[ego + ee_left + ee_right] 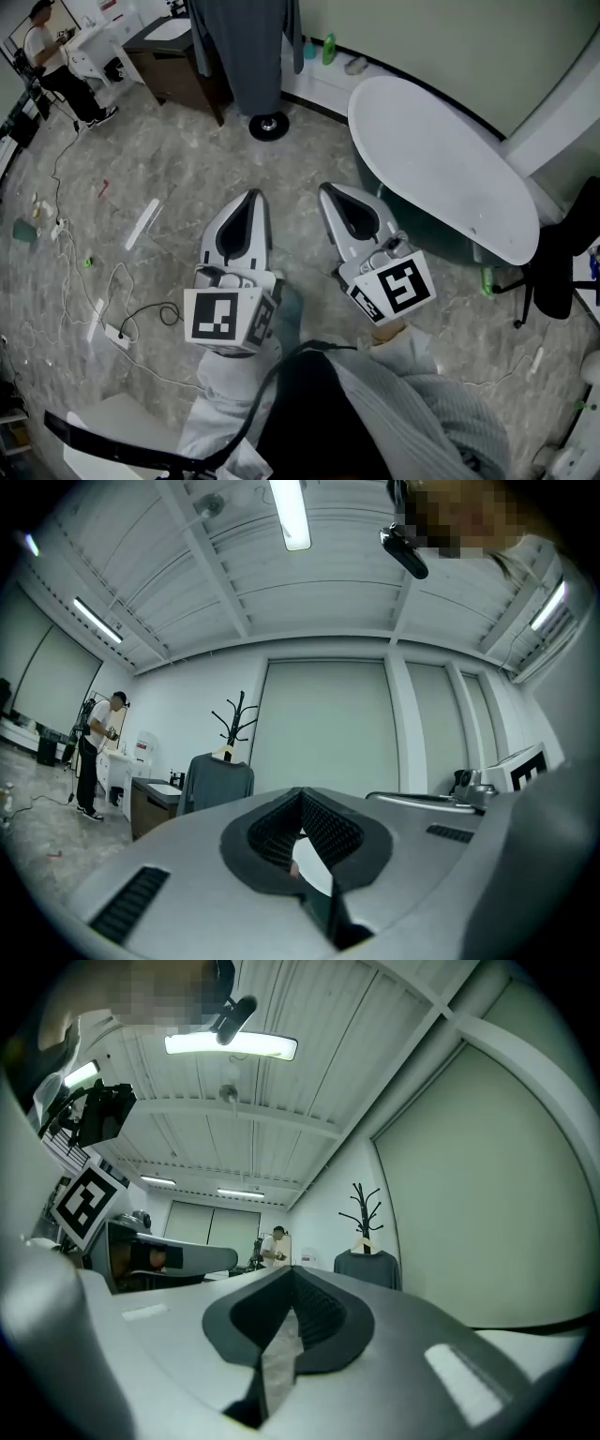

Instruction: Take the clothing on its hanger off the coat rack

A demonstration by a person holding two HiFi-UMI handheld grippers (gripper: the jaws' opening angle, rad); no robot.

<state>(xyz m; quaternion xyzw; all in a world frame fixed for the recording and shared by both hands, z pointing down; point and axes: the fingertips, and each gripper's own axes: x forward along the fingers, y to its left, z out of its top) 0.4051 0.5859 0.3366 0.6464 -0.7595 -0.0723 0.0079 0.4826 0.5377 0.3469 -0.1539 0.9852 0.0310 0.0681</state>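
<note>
A grey garment (246, 47) hangs on a hanger from the black coat rack, whose round base (269, 125) stands on the floor ahead. My left gripper (251, 197) and right gripper (328, 190) are held side by side, well short of the rack. Both are shut with nothing between the jaws. In the left gripper view the garment (220, 782) hangs under the rack's branches (236, 719), far beyond the shut gripper (302, 794). The right gripper view shows the garment (367, 1267) and rack (364, 1206) far past that shut gripper (292, 1271).
A white oval table (441, 159) stands to the right, with a black chair (562, 253) beyond it. A brown desk (169, 56) sits left of the rack. A person (56, 66) stands at the far left. Cables and a power strip (117, 336) lie on the floor.
</note>
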